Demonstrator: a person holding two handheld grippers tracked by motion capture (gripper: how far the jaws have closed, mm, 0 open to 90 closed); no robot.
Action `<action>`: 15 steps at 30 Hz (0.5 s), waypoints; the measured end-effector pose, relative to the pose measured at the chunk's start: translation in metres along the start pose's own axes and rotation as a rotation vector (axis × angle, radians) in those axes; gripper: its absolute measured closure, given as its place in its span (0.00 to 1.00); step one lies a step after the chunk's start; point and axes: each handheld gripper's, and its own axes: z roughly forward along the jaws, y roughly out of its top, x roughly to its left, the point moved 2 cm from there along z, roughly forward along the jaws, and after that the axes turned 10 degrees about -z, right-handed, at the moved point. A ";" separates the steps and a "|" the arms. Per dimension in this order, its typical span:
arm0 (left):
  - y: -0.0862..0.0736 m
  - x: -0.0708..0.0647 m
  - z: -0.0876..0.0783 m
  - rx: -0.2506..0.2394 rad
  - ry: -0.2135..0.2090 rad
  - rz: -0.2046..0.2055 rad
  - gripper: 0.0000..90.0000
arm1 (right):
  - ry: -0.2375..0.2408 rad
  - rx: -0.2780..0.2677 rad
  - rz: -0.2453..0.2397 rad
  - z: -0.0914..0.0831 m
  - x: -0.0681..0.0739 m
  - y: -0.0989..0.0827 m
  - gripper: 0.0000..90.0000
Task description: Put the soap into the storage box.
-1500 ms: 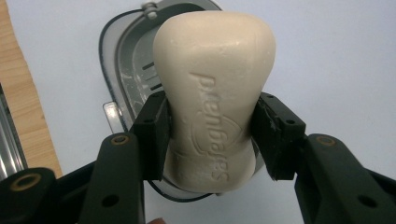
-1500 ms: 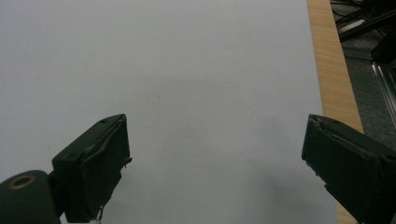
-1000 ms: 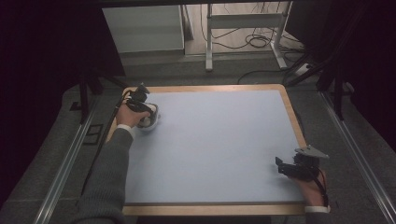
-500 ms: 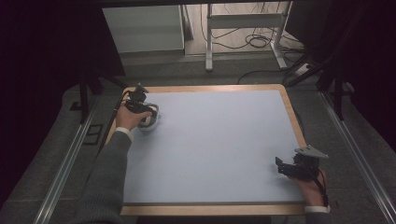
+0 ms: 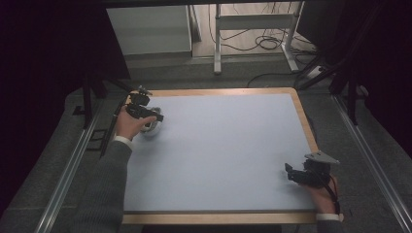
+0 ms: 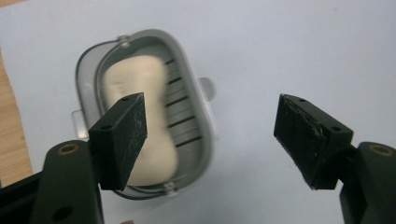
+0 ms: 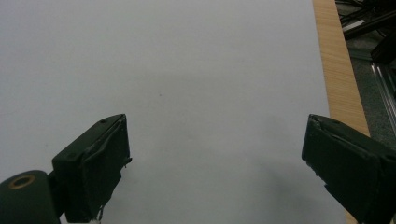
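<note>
Soap bar [image 6: 140,116]: cream-white, oblong, slightly waisted in the middle, lying lengthwise in a grey soap dish [image 6: 196,140]. Dish is an oval-cornered tray with dark slots across its floor and small tabs on the rim. The bar shows a faint embossed mark, too blurred to read. No other label or writing legible.

Location: dish sits flat on the desk [image 5: 228,150], at its far left corner, near the wooden edge strip [image 6: 11,135]. In the high view the dish [image 5: 154,127] is just beside your left hand.

Your left gripper [image 6: 210,135] is above the dish, fingers released: they have just been opening, and nothing is between them. The left finger [image 6: 122,140] overlaps the soap in the left gripper view but is clear of it.

Your right gripper [image 7: 215,172] is near the desk's near right corner, well apart from the dish, fingers spread wide with bare desk below them. In the high view it [image 5: 291,174] points left across the surface.
</note>
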 end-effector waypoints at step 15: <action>-0.043 -0.037 -0.012 -0.050 -0.110 0.151 0.27 | -0.002 -0.003 -0.001 -0.001 -0.001 0.000 0.08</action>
